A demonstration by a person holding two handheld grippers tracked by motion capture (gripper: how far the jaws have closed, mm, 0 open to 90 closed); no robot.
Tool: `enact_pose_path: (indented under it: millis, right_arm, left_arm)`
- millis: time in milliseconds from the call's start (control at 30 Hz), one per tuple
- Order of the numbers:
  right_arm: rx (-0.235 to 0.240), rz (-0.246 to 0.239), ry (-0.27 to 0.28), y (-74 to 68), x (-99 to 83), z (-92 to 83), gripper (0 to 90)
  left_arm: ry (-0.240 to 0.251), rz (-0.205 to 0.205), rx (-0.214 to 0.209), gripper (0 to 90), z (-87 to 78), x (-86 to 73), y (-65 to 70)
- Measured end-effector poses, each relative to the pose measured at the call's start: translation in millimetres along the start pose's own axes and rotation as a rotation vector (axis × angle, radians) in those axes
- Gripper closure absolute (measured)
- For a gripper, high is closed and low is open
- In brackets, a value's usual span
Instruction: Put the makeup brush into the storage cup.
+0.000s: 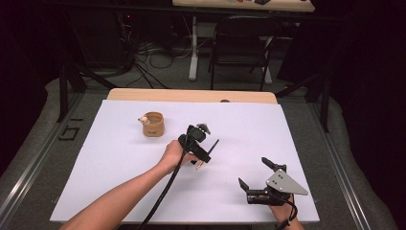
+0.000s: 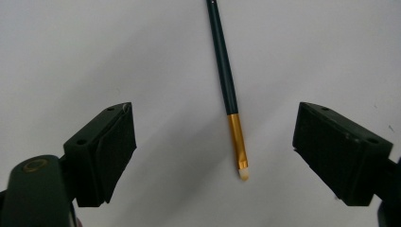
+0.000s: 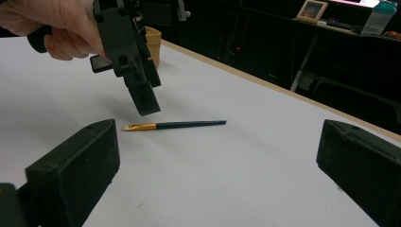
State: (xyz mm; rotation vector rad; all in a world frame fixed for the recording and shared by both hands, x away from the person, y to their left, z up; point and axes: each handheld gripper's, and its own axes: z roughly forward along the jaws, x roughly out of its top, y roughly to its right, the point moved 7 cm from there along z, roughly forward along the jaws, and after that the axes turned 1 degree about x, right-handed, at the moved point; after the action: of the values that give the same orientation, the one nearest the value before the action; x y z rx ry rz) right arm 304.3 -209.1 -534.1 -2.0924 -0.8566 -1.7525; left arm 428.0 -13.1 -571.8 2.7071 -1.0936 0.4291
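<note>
A paintbrush (image 1: 209,152) with a dark green handle, gold ferrule and pale bristles lies flat on the white sheet (image 1: 119,163). My left gripper (image 1: 203,158) hovers just above it, pointing down. In the left gripper view the brush (image 2: 227,85) lies between the two jaws of the left gripper (image 2: 213,151), which stand wide on either side without touching it. The right gripper view shows the brush (image 3: 175,125) under the left gripper (image 3: 123,82). My right gripper (image 1: 253,171) rests open near the front right of the sheet, nothing between its jaws (image 3: 217,165).
A round wooden cup (image 1: 153,123) with a small white object (image 1: 142,120) at its rim stands at the back left of the sheet. The table's wooden far edge (image 1: 191,95) borders the sheet. A chair (image 1: 242,45) and cables lie beyond.
</note>
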Motion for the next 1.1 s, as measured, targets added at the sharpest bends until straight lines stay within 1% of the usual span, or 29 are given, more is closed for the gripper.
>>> enact_pose_path:
  millis: [67, 167, 333, 433, 600, 700, 900, 1000, 1100]
  right_arm:
    - [0.002, -0.001, -0.004, 0.0, -0.2, -0.2, 0.0]
    - [0.002, 0.000, -0.005, 0.0, -0.4, -0.1, 0.0]
    - [-0.001, -0.003, -0.002, -0.1, -0.2, 0.5, 0.0]
    - [0.000, -0.003, -0.004, -0.2, -0.4, 0.6, 0.0]
    - [-0.001, -0.005, 0.000, -0.4, -0.3, 1.0, 0.0]
    - [0.000, -0.006, -0.005, -0.4, -0.5, 0.7, 0.0]
    - [0.000, -0.006, -0.007, -0.6, -0.8, 1.1, 0.0]
    - [-0.001, -0.009, -0.008, -0.6, -0.9, 1.1, 0.0]
    - [-0.002, -0.008, -0.009, -0.6, -1.1, 0.9, 0.0]
  left_arm:
    - [0.000, 0.000, -0.003, 17.7, 0.9, 0.2, 0.4]
    - [0.001, 0.001, -0.014, 25.3, 2.0, 0.3, 0.8]
    - [-0.009, 0.004, -0.023, 35.3, 4.1, 0.4, 2.6]
    - [-0.018, 0.011, -0.029, 39.2, 6.7, 0.3, 4.1]
    - [-0.034, 0.008, -0.030, 46.9, 12.5, -0.6, 7.0]
    - [-0.030, 0.009, -0.036, 52.3, 14.3, 0.3, 7.3]
    - [-0.034, 0.008, -0.034, 61.4, 16.5, 0.3, 8.9]
    - [-0.030, 0.003, -0.043, 65.4, 17.2, 0.1, 8.3]
    - [-0.034, 0.005, -0.042, 67.1, 19.2, -1.0, 8.6]
